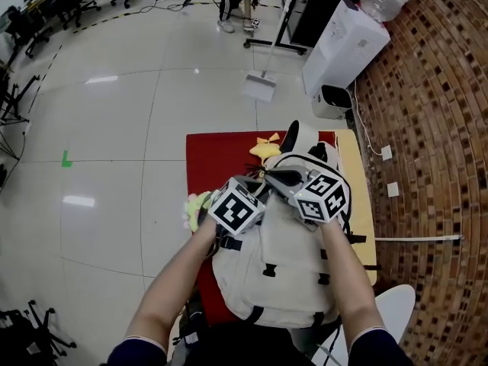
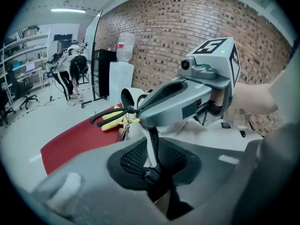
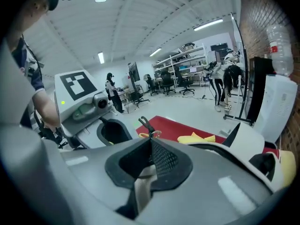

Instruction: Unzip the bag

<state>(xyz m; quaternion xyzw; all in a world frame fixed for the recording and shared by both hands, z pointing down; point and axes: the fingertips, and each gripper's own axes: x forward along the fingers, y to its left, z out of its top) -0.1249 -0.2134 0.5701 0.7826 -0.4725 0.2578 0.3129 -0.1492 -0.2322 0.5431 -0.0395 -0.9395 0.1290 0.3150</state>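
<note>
A cream backpack (image 1: pixel 278 269) with black straps lies on the red cloth (image 1: pixel 217 158), top end away from me. Both grippers meet over its top. My right gripper (image 3: pixel 150 139) is shut on the black cord pull of the zipper (image 3: pixel 144 124); in the left gripper view its tips (image 2: pixel 133 110) pinch that cord (image 2: pixel 110 116) just off the bag's top. My left gripper (image 2: pixel 152 156) stands open, a black strap with a buckle (image 2: pixel 150 172) running loose between its pads. In the head view the left cube (image 1: pixel 236 208) and right cube (image 1: pixel 324 193) hide the zipper.
A yellow plush toy (image 1: pixel 267 149) lies beyond the bag, a yellow-green one (image 1: pixel 197 204) at its left. The wooden table edge (image 1: pixel 360 197) runs along the right, near a brick wall (image 1: pixel 442 166). A water dispenser (image 1: pixel 343 44) and a bin (image 1: pixel 333 101) stand behind.
</note>
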